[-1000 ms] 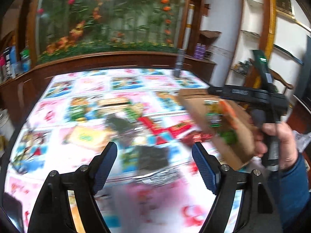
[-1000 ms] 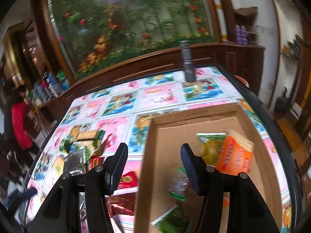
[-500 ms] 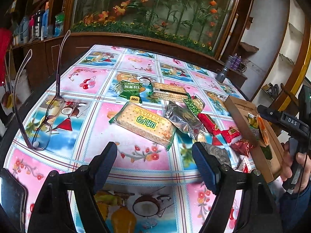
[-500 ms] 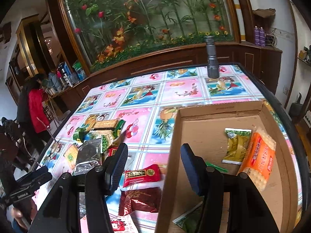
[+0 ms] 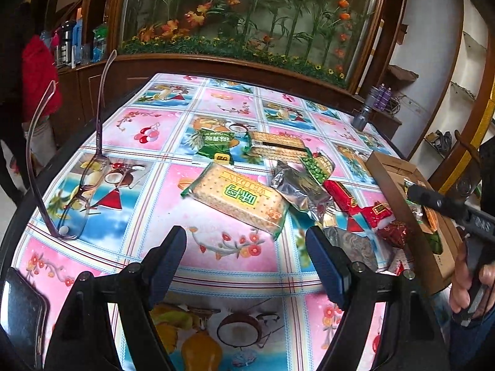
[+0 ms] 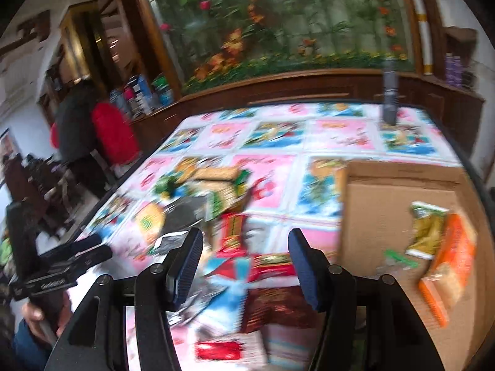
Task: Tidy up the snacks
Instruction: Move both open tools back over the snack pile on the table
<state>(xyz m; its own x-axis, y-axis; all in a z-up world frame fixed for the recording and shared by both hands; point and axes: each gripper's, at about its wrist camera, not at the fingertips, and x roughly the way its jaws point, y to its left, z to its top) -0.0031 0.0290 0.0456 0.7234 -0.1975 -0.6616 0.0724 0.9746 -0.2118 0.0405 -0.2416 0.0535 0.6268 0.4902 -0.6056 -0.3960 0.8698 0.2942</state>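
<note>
Left gripper [image 5: 246,258]: jaws stood wide apart with nothing between them, above a pink square of the tablecloth [image 5: 161,204] at the near edge.
Right gripper [image 6: 246,264]: jaws also stood wide apart and empty, above red and dark snack packets; this view was motion-blurred.
Cracker pack [image 5: 236,198]: lay flat just beyond the left gripper, green-edged with a yellow-green label, its right end touching the silver packet [image 5: 298,187].
Red packets [image 5: 360,202]: lay right of the silver packet, near the box wall.
Green pea packet [image 5: 317,164]: lay just behind the silver packet.
Long biscuit pack [image 5: 277,147]: lay farther back, beside a small green packet [image 5: 216,143].
Cardboard box [image 6: 383,204]: sat at the table's right side, holding an orange pack [image 6: 450,261] and a yellow-green packet [image 6: 428,228] by its right wall.
Eyeglasses [image 5: 79,194]: rested lenses-down at the left side, temples pointing up, well apart from the snacks.
Flashlight [image 5: 363,114]: stood upright at the far right corner of the table.
Planter of flowers [image 5: 247,9]: rose behind the wooden ledge beyond the table.
</note>
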